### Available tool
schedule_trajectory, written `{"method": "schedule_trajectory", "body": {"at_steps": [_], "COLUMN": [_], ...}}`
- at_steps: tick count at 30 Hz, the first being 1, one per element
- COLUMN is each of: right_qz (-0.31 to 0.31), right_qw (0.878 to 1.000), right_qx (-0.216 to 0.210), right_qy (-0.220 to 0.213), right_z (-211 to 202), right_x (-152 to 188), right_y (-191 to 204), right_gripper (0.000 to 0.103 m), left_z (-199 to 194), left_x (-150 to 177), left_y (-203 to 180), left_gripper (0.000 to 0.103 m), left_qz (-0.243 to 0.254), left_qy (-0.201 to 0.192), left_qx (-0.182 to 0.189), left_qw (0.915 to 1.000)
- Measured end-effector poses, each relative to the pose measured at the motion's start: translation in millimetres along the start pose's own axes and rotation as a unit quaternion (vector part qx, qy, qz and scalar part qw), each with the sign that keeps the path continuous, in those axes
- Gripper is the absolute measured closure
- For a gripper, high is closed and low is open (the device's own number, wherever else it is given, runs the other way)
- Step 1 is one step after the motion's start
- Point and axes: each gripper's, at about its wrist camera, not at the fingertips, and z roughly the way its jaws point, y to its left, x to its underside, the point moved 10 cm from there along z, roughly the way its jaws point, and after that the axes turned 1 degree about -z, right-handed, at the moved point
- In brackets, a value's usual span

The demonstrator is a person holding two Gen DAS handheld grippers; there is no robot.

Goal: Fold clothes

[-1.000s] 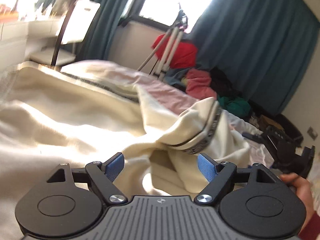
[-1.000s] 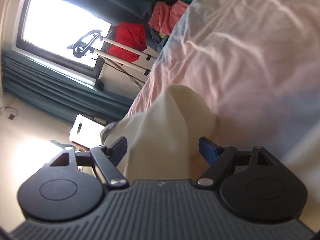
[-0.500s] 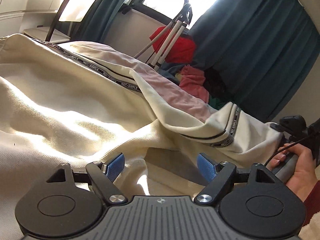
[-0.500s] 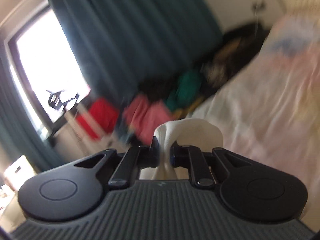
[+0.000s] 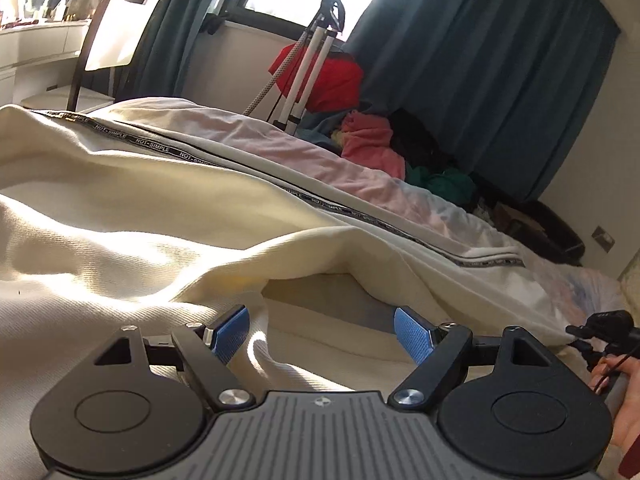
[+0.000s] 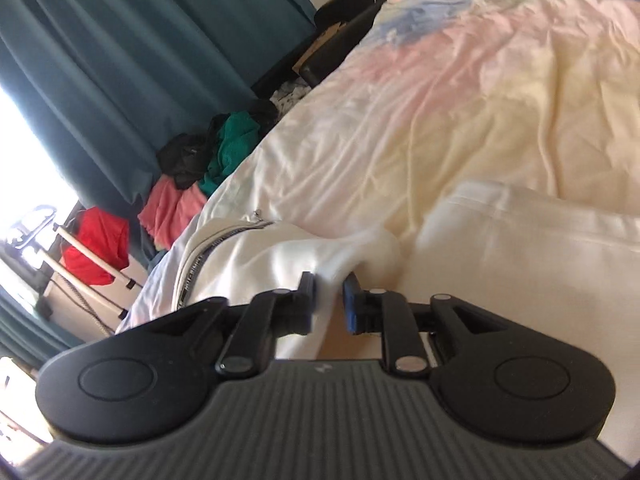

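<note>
Pinching a cream garment point(image 6: 280, 256) fold, the right gripper point(image 6: 329, 294) is clamping; the left gripper point(image 5: 320, 330) is gaping over fabric, pastel bedsheet point(image 6: 460, 100) spreading ahead.

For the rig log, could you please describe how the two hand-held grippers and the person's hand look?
The left hand-held gripper and the right hand-held gripper look alike: black linkage arms with silver pivot screws, round black discs at each side, a grey ribbed body, and blue textured pads. The person's bare hand shows a dark red cuff, with thin black cables near it.
</note>
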Motion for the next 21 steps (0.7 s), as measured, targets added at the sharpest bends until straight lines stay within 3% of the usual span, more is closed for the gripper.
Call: {"method": "schedule_trajectory", "body": {"at_steps": [1, 3, 5, 9, 13, 15, 17, 19, 20, 21], "right_qz": [0.008, 0.040, 0.069, 0.099, 0.116, 0.151, 0.139, 0.067, 0.049, 0.040], "right_qw": [1.000, 0.999, 0.996, 0.991, 0.990, 0.984, 0.987, 0.997, 0.998, 0.999], "right_qx": [-0.007, -0.030, -0.049, -0.075, -0.059, -0.062, -0.039, 0.015, 0.023, 0.024], "right_qy": [0.007, 0.020, 0.025, 0.058, 0.051, 0.066, 0.073, 0.043, 0.020, 0.004], "right_z": [0, -3, -4, 10, 29, 46, 60, 63, 63, 63], "right_x": [1, 5, 4, 5, -3, -2, -2, -10, -17, -25], "right_y": [-5, -12, -17, -11, -6, -3, 3, 11, 16, 20], "right_gripper": [0.066, 0.044, 0.037, 0.036, 0.036, 0.036, 0.037, 0.041, 0.060, 0.085], "left_z": [2, 5, 8, 14, 16, 18, 20, 23, 23, 21], "left_x": [2, 5, 8, 10, 10, 10, 9, 8, 6, 4], "left_y": [-1, -2, -2, 3, 9, 9, 9, 7, 6, 4], "left_gripper": [0.022, 0.022, 0.022, 0.022, 0.022, 0.022, 0.022, 0.022, 0.022, 0.022], "left_qz": [0.003, 0.007, 0.010, 0.001, -0.009, -0.010, -0.008, -0.006, -0.009, -0.013], "left_qy": [0.002, 0.004, 0.007, 0.009, 0.008, 0.005, 0.002, 0.000, -0.007, -0.014], "left_qx": [-0.002, -0.005, -0.009, -0.014, -0.017, -0.018, -0.017, -0.015, -0.006, 0.004], "left_qw": [1.0000, 1.0000, 0.9999, 0.9999, 0.9998, 0.9998, 0.9998, 0.9999, 0.9999, 0.9998]}}
